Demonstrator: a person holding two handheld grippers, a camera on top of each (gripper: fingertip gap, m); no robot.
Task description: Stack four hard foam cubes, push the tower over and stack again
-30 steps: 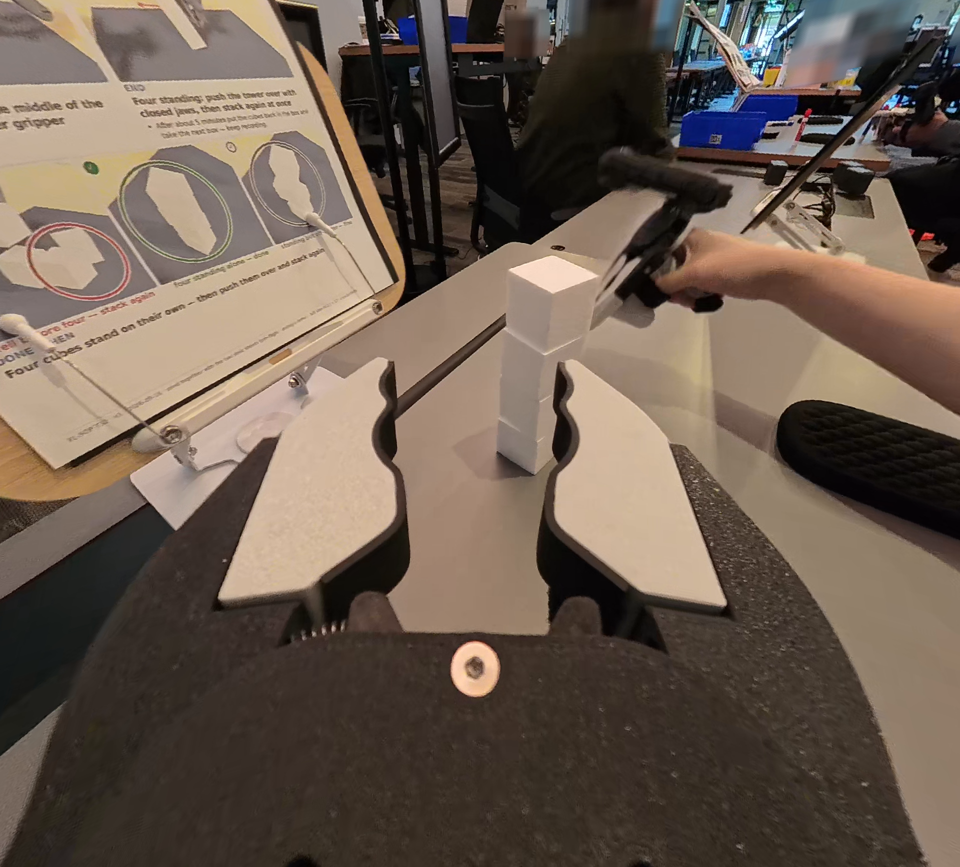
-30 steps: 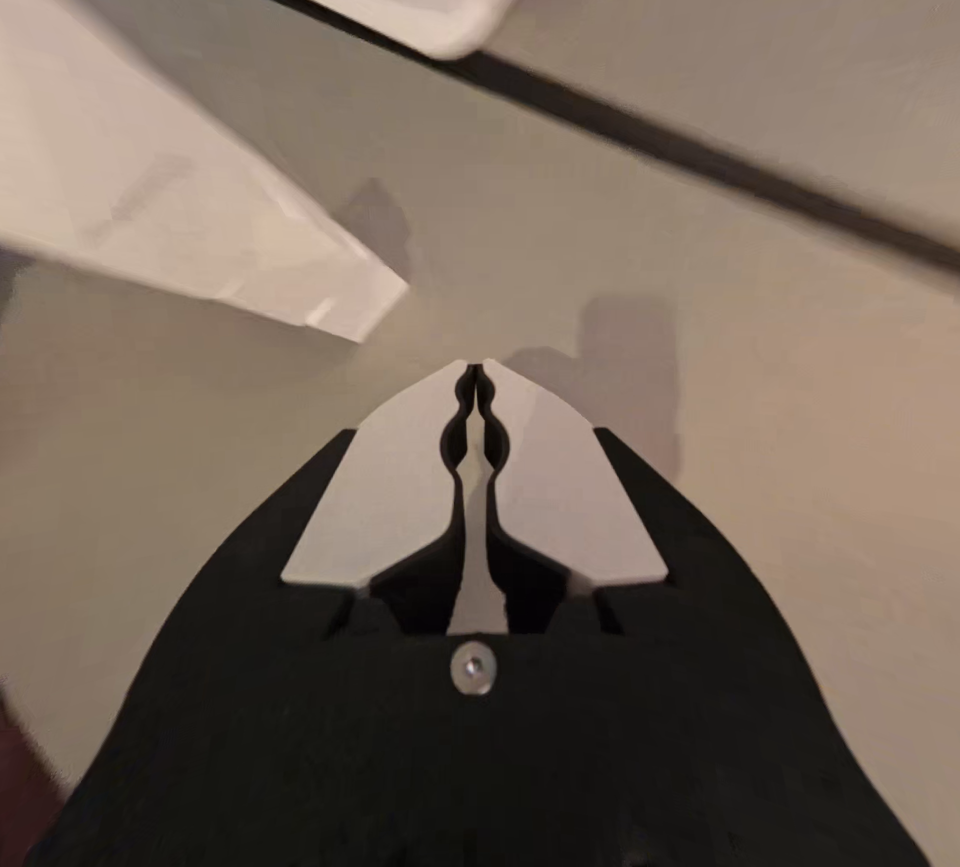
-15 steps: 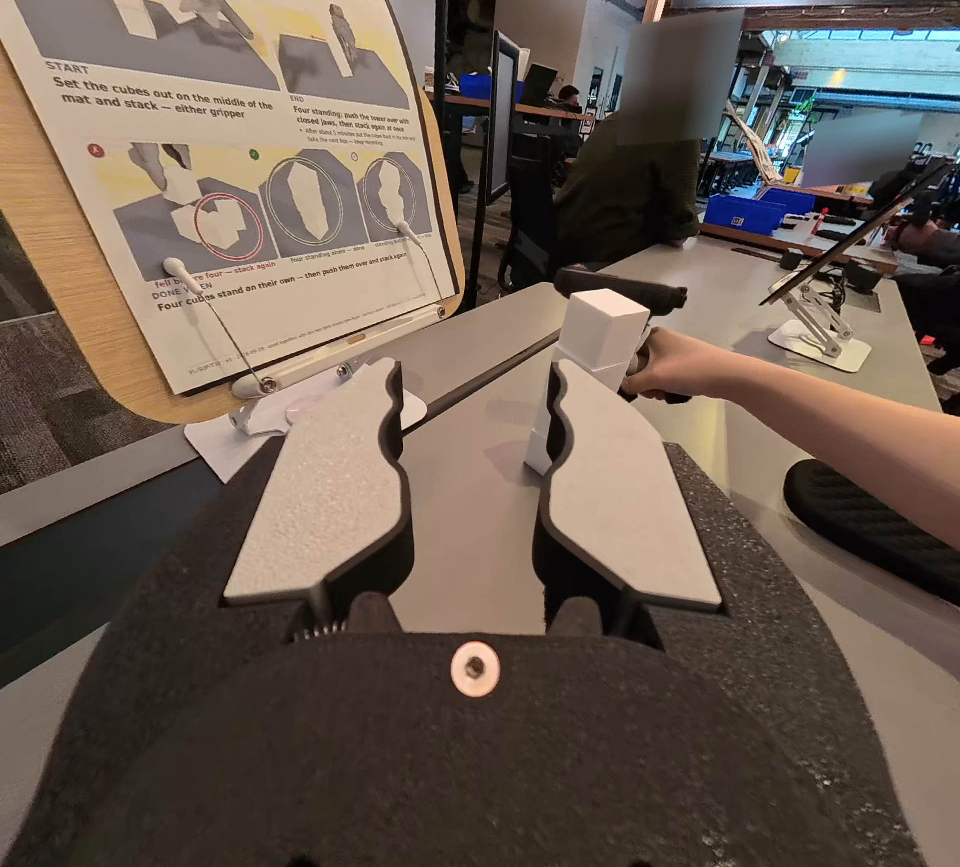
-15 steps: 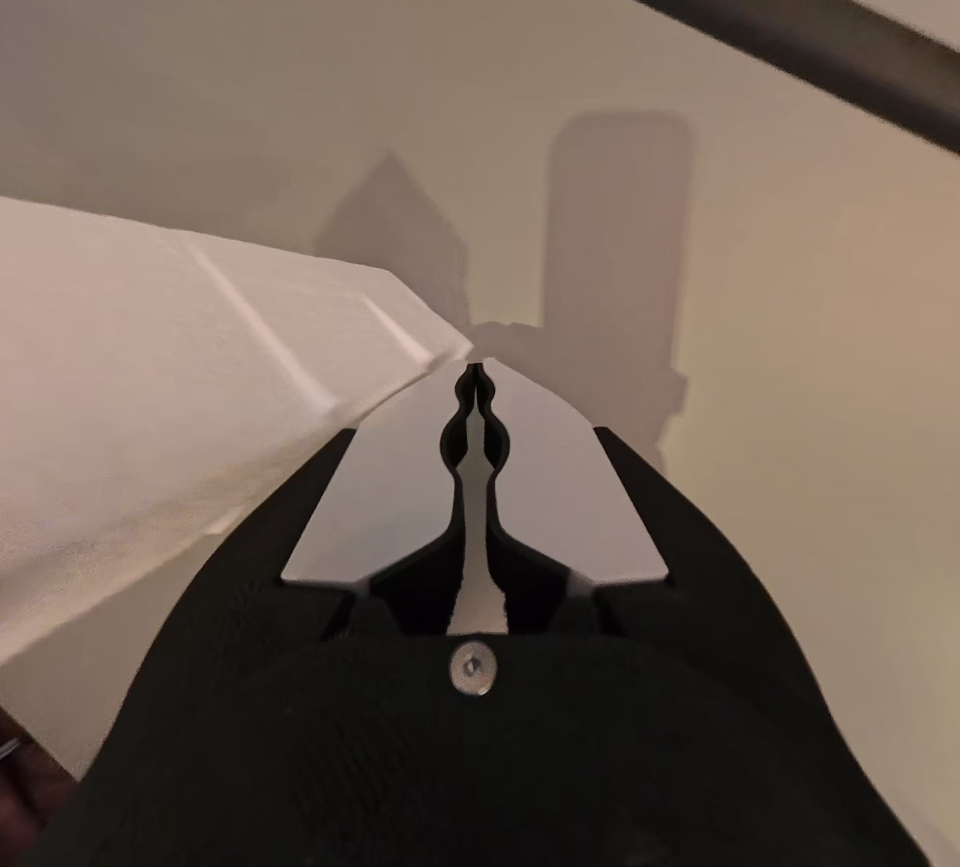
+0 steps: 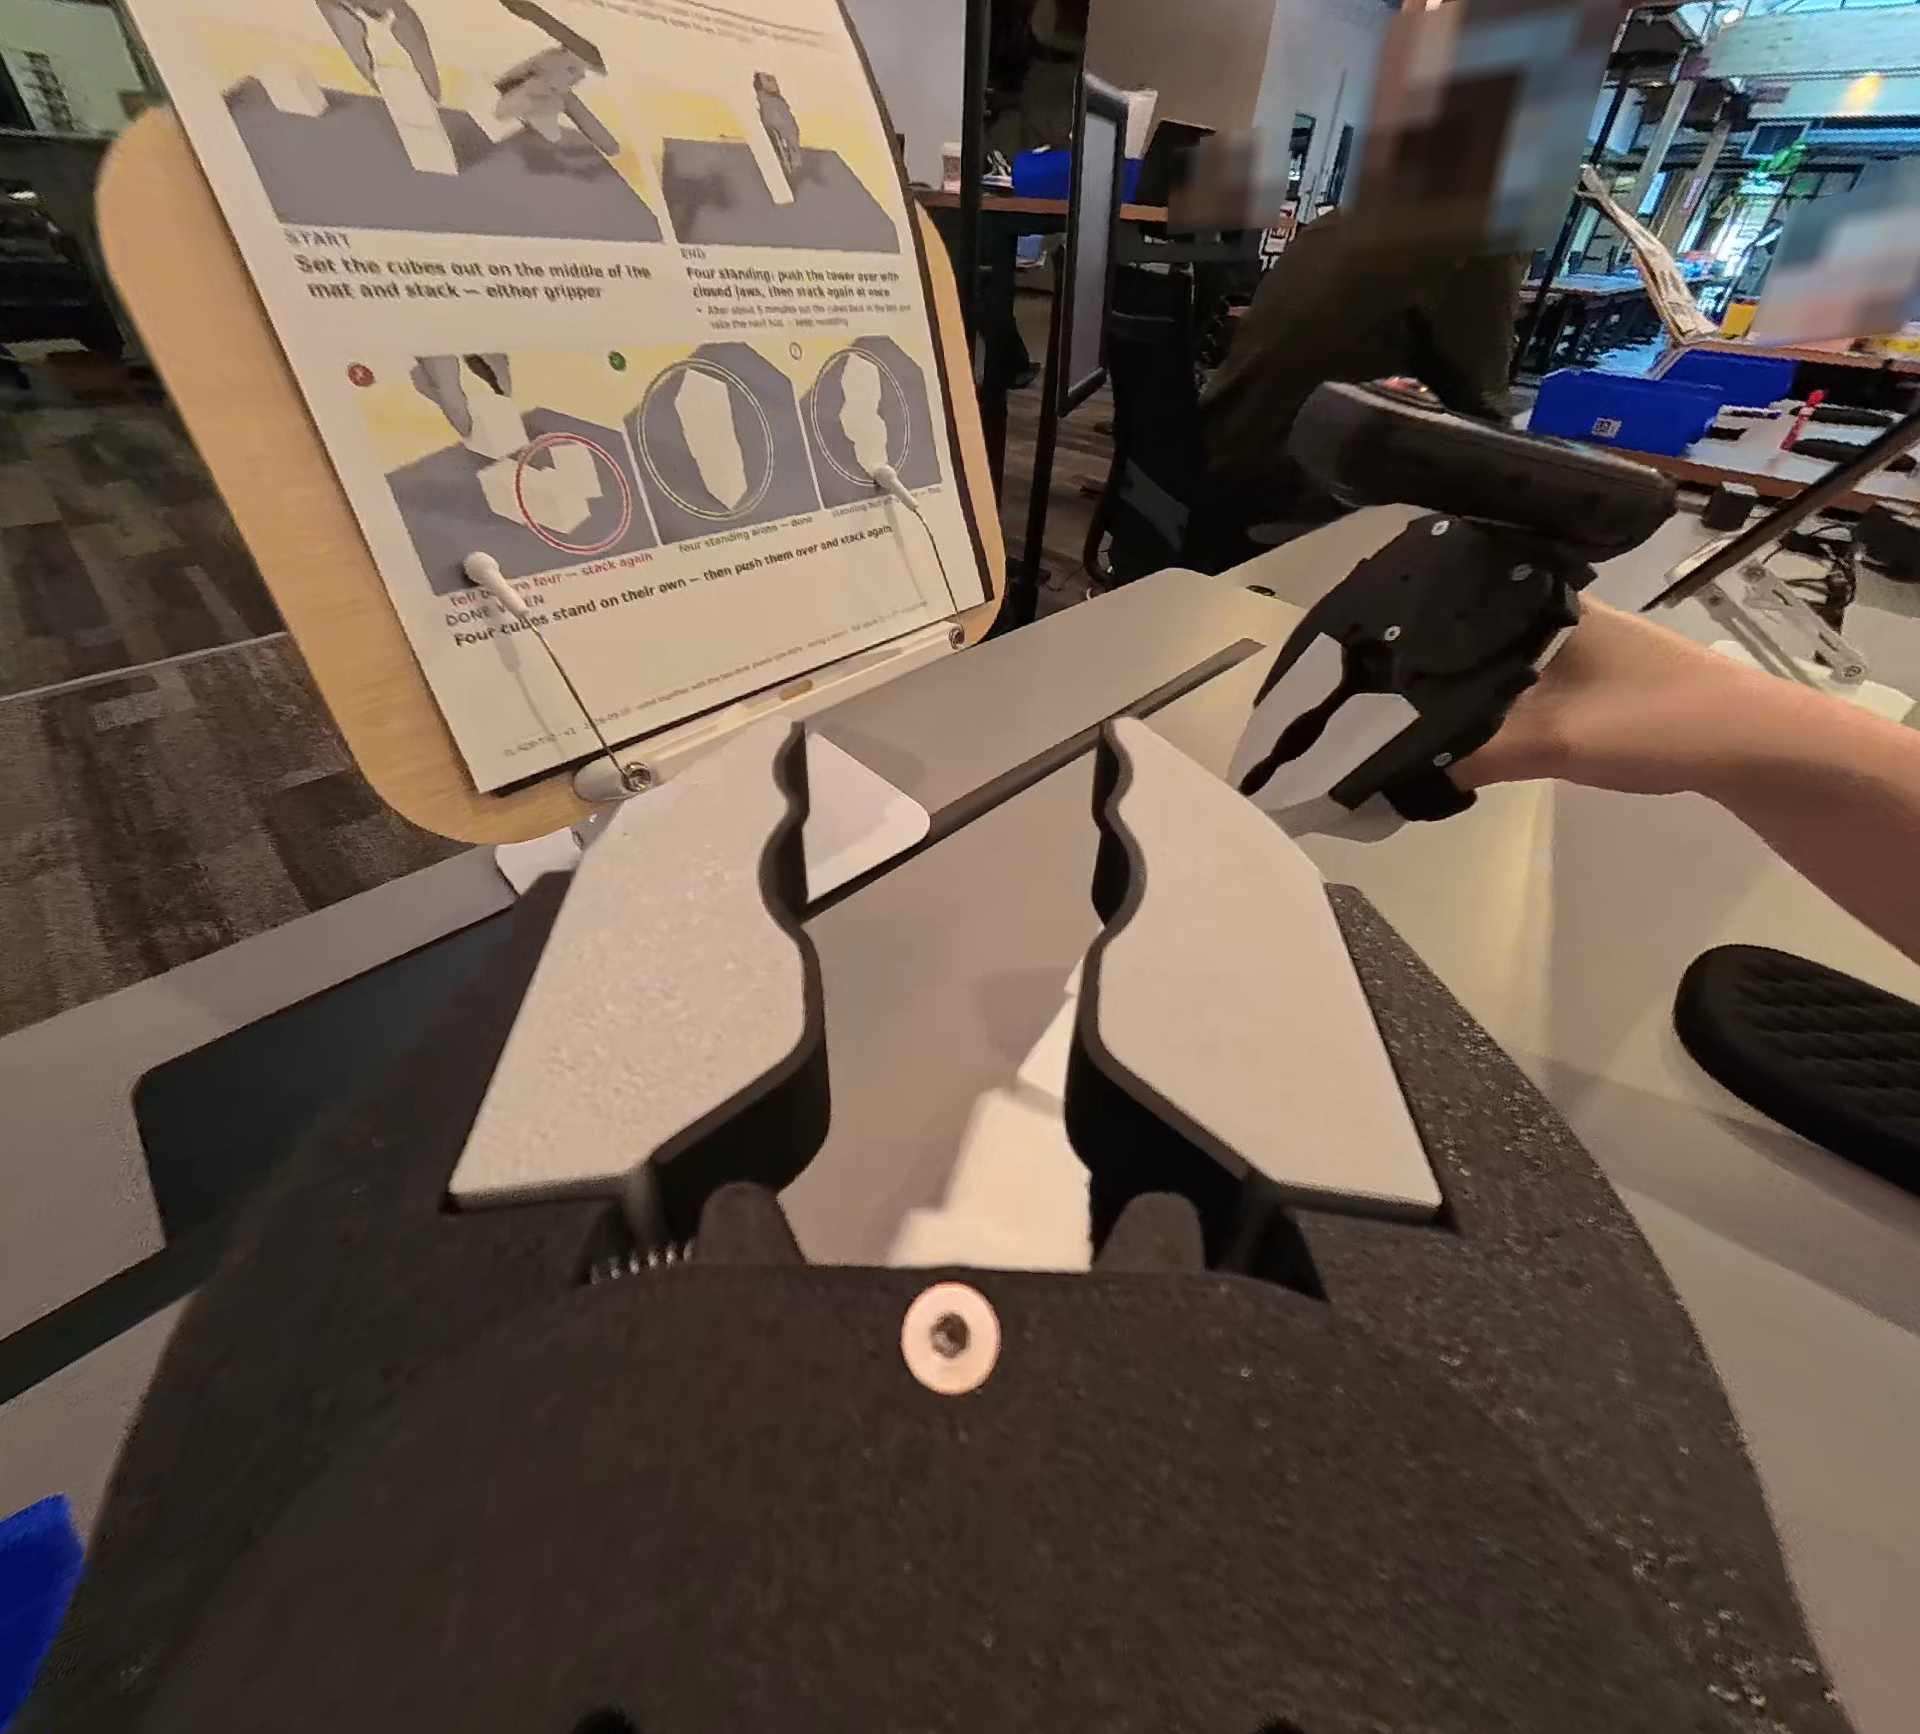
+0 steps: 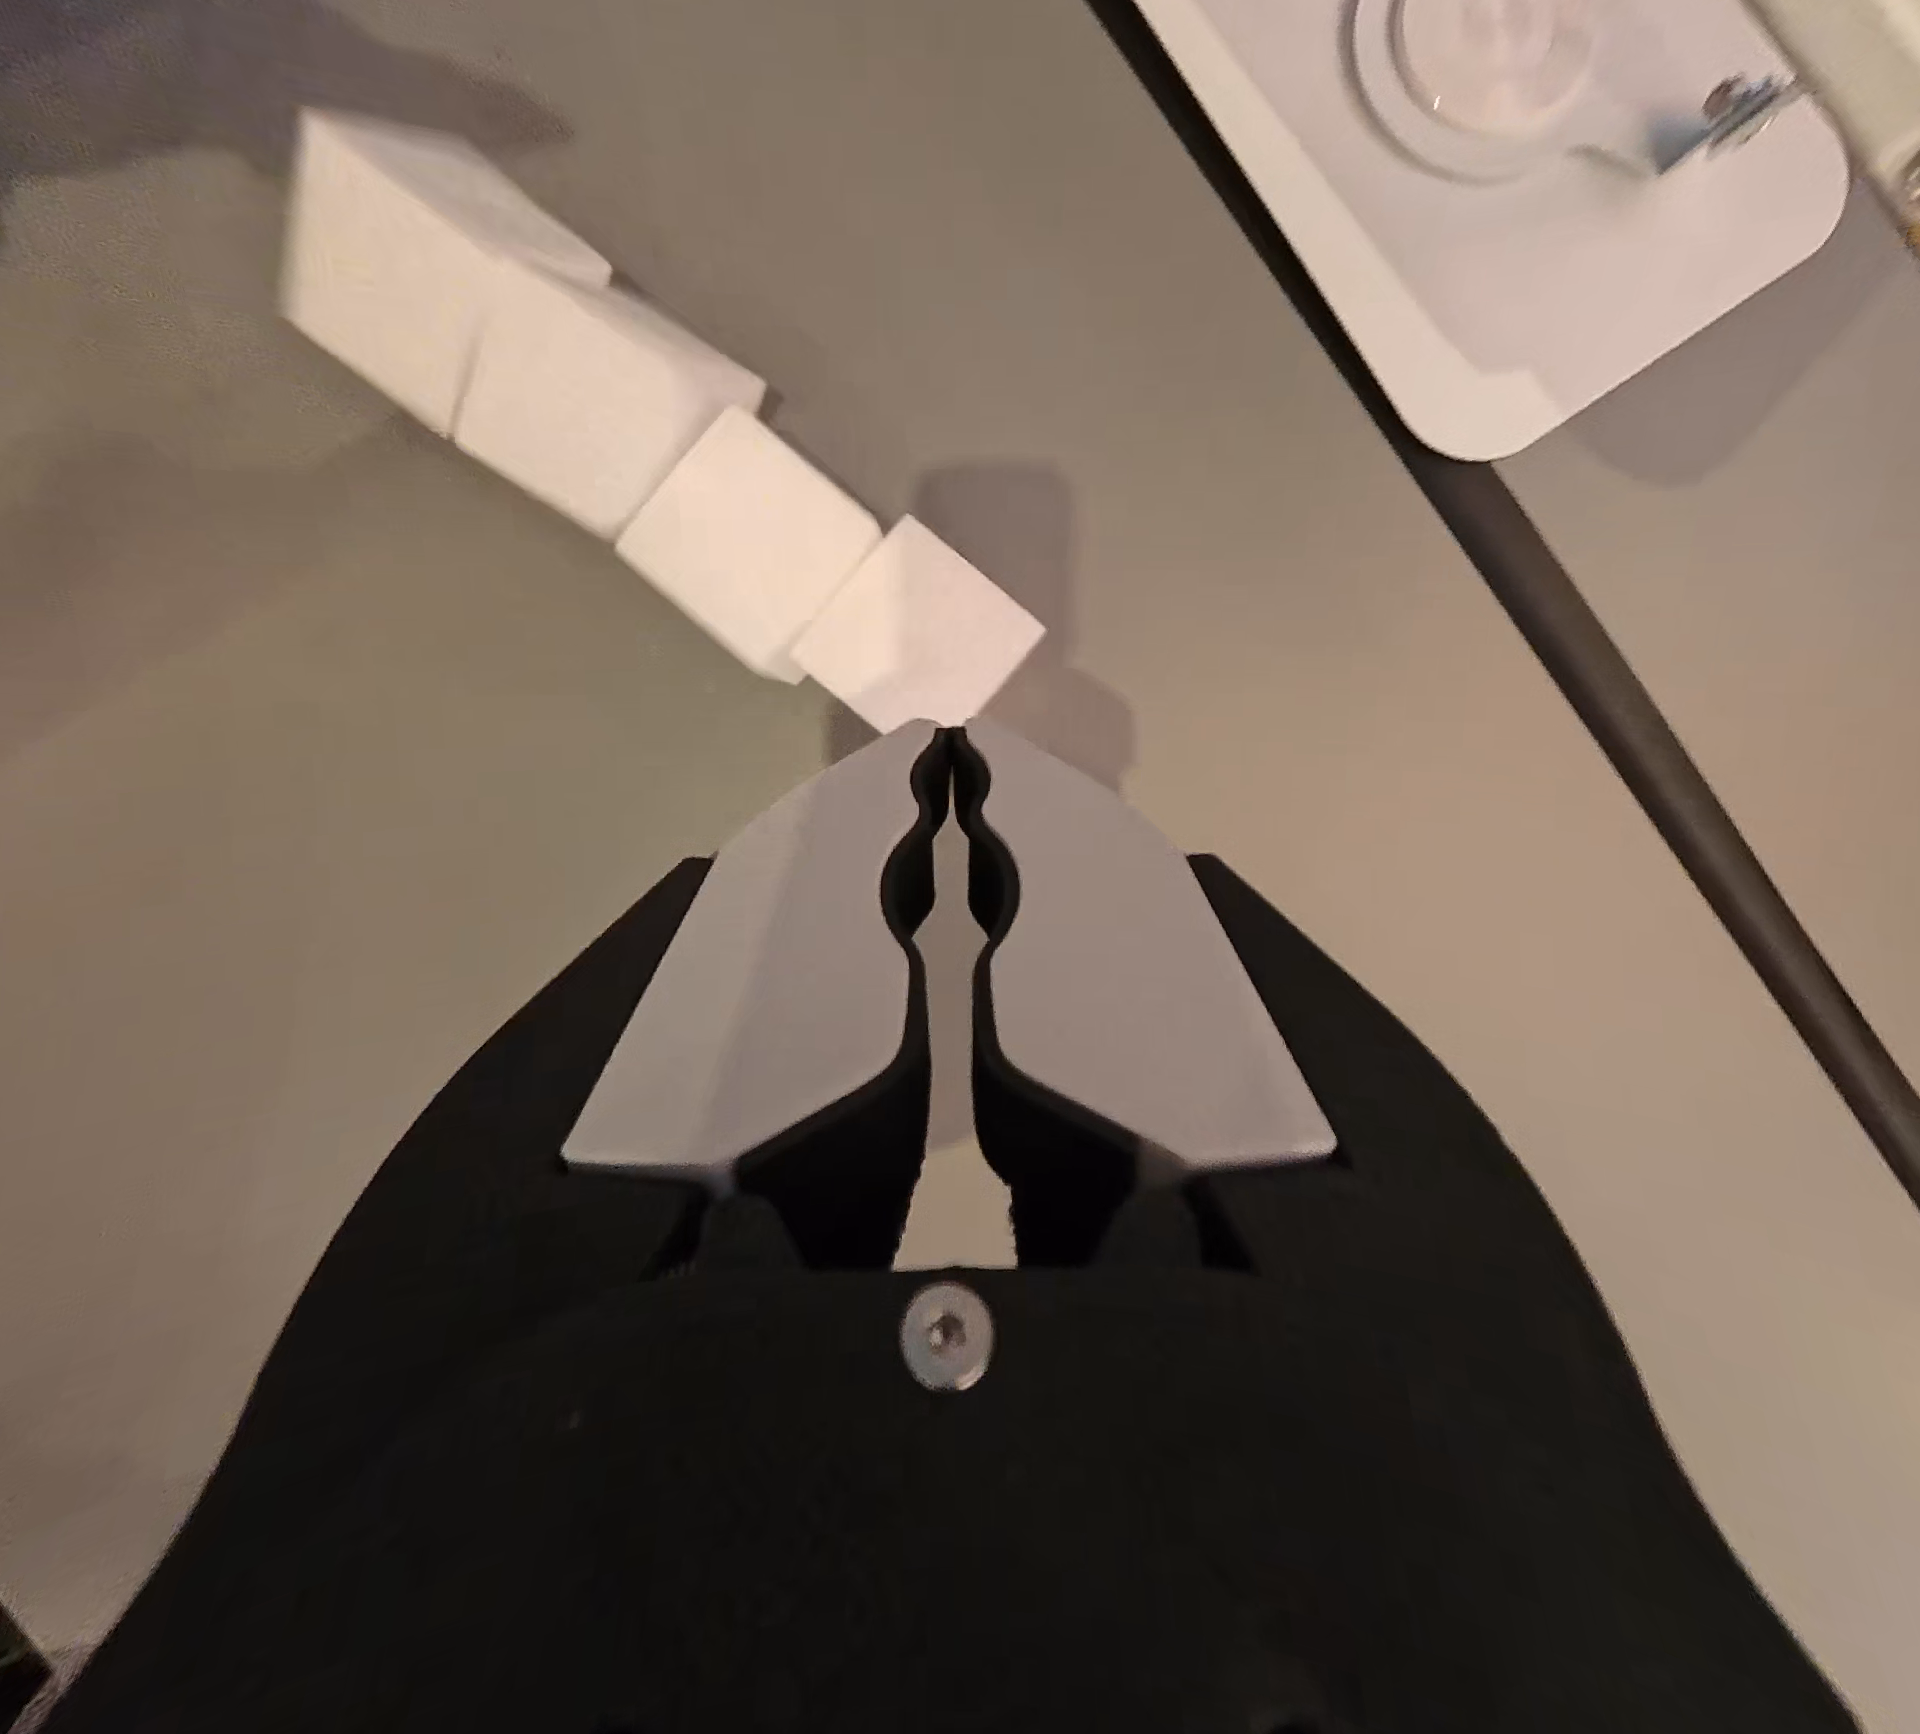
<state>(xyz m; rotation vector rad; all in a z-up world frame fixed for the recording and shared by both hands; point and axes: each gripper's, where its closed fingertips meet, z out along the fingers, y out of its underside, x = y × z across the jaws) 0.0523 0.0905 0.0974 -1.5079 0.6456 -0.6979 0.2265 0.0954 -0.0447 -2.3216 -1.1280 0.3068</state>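
Note:
Several white foam cubes (image 6: 665, 458) lie in a toppled, staggered row on the grey mat (image 6: 416, 853). My right gripper (image 6: 948, 734) is shut and empty, its tips at the nearest cube (image 6: 914, 624). My left gripper (image 5: 951, 739) is open and empty, held low over the mat. The fallen cubes (image 5: 997, 1165) show between and under its fingers, partly hidden by the right finger. The right gripper (image 5: 1262, 770) also shows in the left wrist view, held by a hand to the right, tilted downward.
An instruction board (image 5: 582, 334) on a wooden stand rises at the back left; its white base (image 6: 1455, 157) sits past the mat's dark edge (image 6: 1558, 541). A black wrist pad (image 5: 1808, 1050) lies at the right. A person (image 5: 1382, 354) sits behind the table. Left tips to right tips: about 25 cm.
The tower stood upright a second ago with the shut right gripper beside its top. It has tipped toward my left gripper and now lies in a row. The right gripper has pulled back.

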